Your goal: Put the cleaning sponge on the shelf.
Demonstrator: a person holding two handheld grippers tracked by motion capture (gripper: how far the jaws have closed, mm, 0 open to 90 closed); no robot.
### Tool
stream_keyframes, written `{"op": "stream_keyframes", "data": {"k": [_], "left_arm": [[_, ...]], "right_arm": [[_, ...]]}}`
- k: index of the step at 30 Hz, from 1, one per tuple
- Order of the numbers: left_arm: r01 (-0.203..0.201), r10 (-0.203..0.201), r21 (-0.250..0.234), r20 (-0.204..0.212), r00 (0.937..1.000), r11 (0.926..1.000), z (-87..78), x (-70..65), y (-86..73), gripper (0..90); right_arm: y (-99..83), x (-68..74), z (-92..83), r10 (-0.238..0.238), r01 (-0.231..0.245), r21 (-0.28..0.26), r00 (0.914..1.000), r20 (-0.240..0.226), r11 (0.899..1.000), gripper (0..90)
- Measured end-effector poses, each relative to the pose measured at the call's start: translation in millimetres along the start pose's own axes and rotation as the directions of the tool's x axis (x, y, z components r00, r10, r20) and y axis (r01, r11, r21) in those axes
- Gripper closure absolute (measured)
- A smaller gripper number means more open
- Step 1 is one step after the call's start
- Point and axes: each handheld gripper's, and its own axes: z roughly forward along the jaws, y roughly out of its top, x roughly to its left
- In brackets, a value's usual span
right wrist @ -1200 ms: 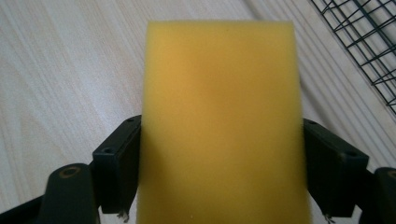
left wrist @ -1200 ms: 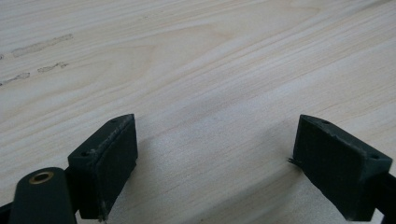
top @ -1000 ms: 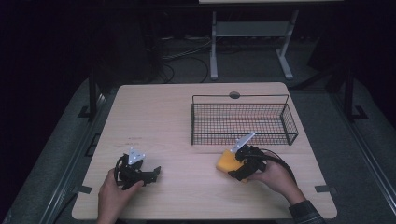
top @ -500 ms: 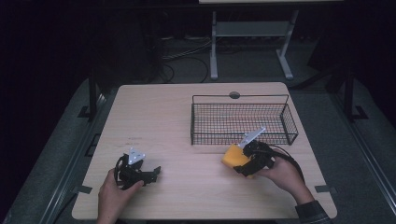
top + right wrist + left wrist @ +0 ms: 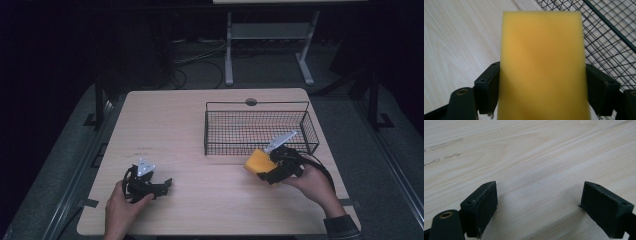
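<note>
A yellow sponge (image 5: 257, 162) is held off the table in my right gripper (image 5: 266, 170), just in front of the black wire basket (image 5: 260, 107). In the right gripper view the sponge (image 5: 541, 65) stands between both jaws, which press on its sides, with the basket's mesh (image 5: 609, 37) to the right. My left gripper (image 5: 167, 184) rests low at the table's front left, held by a hand. Its jaws stand wide apart in the left gripper view, with bare wood between its fingers (image 5: 480, 207).
The light wooden table (image 5: 170, 125) has a round cable hole (image 5: 251, 102) at its far edge behind the basket. A white metal stand (image 5: 265, 35) and cables lie on the dark floor beyond the table.
My right gripper has carried the sponge up and to the right, closer to the basket's front wall. The left gripper has stayed in place.
</note>
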Motion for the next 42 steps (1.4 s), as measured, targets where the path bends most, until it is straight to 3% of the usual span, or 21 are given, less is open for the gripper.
{"op": "stream_keyframes", "data": {"k": [14,32,42], "left_arm": [[0.000,0.000,0.000,0.000,1.0000,1.0000,0.0,0.0,0.0,12.9],[-0.006,0.006,0.004,0.000,1.0000,1.0000,-0.3,0.4,0.1,12.9],[0.000,0.000,0.002,0.000,1.0000,1.0000,-0.1,0.0,0.1,12.9]], "right_arm": [[-3.4,-9.8,-20.5,0.033,-0.032,-0.032,0.9993,0.020,0.999,23.4],[-5.2,-39.4,-40.1,0.094,-0.091,-0.048,0.9932,0.069,0.995,23.4],[-0.7,-59.5,-51.1,0.142,-0.136,-0.062,0.9839,0.109,0.989,23.5]]}}
